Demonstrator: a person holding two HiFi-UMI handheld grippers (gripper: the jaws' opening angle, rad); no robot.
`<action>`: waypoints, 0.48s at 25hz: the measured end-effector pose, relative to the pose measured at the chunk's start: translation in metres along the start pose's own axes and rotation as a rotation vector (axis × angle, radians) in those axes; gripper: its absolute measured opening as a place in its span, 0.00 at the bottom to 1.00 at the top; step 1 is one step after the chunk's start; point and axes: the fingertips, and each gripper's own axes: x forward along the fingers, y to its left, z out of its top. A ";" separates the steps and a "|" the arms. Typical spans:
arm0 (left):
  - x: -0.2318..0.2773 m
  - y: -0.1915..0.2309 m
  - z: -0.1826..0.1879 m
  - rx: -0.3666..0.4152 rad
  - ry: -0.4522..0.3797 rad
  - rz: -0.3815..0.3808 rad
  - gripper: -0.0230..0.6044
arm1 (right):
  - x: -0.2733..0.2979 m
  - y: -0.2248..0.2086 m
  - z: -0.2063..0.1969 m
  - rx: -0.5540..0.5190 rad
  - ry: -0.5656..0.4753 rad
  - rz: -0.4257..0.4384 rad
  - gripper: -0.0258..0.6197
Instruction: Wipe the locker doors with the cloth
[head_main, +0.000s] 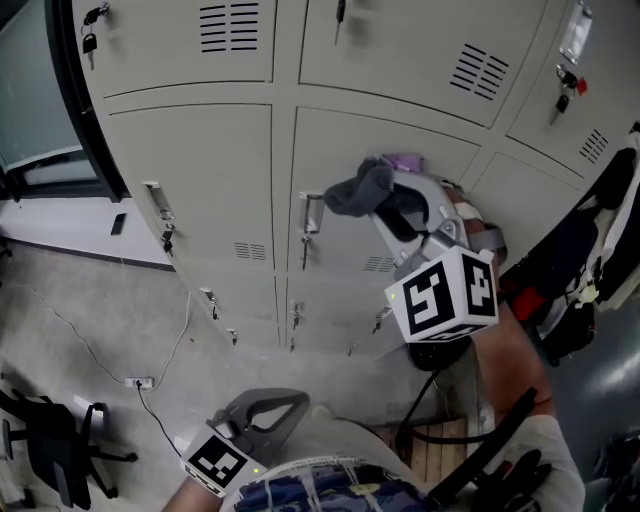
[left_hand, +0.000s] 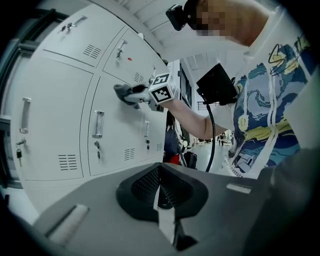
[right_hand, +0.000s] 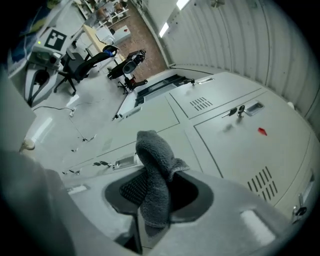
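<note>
The grey cloth (right_hand: 155, 170) is pinched between the jaws of the right gripper (head_main: 378, 203). It is bunched into a thick roll, and its long axis runs forward, out past the jaw tips. The free end points at the pale locker door (head_main: 400, 150) and seems to press on it just to the right of the metal handle (head_main: 311, 215). A wiping stroke would probably only need a slide along the panel. The left gripper (head_main: 262, 415) has its jaws pressed together with nothing between them. It hangs low near the person's body, well apart from the lockers. Below the lockers are a grey floor (head_main: 90, 310), a thin cable (head_main: 140, 382) and a dark chair (head_main: 50, 450).
</note>
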 end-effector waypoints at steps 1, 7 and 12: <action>-0.001 0.001 0.000 -0.001 -0.004 0.004 0.04 | 0.000 -0.008 0.002 -0.008 -0.001 -0.018 0.22; -0.006 0.004 0.001 0.001 -0.004 0.021 0.04 | 0.013 -0.039 0.007 -0.032 -0.010 -0.077 0.22; -0.010 0.009 0.001 -0.009 -0.011 0.042 0.04 | 0.033 -0.024 -0.009 0.002 0.015 -0.024 0.22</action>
